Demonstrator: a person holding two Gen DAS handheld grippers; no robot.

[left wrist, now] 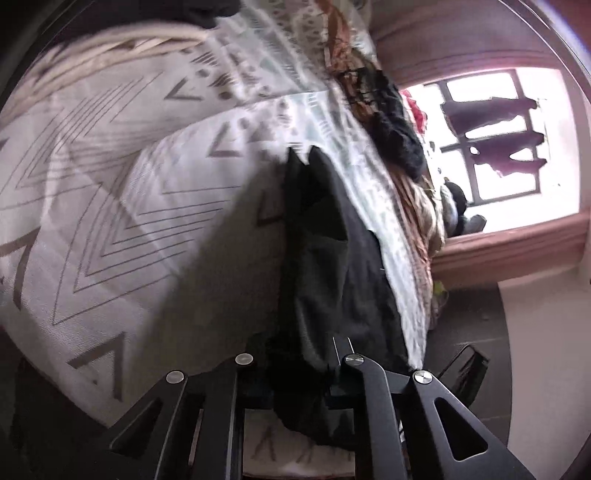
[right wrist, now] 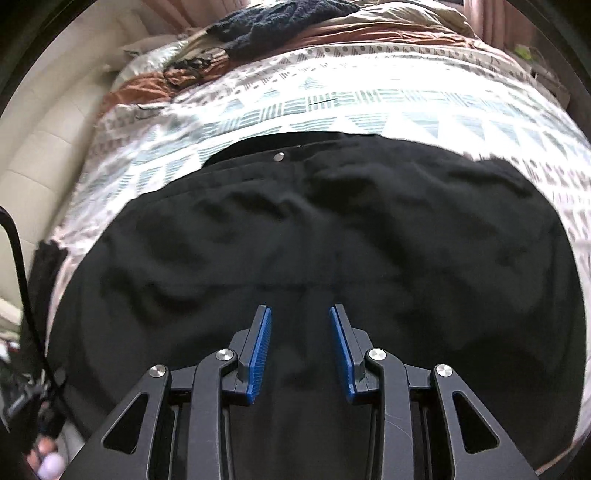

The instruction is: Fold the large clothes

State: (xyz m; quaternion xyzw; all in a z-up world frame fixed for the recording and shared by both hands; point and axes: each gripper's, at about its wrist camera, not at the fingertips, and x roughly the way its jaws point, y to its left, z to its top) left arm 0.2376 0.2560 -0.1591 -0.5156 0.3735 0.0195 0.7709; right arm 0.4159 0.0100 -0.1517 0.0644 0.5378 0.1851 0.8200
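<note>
Lying spread across the patterned bedspread point(right wrist: 332, 107), the black garment point(right wrist: 314, 229) sits waistband up, button showing — laid out for folding. The left gripper point(left wrist: 295, 369) seems clamped on a lifted fold, though cloth hides its fingers. The right gripper point(right wrist: 300, 350) hovers over the fabric, blue pads apart, holding nothing. Clear bedspread lies leftward; a clothes heap point(right wrist: 280, 22) crowds the far edge.
</note>
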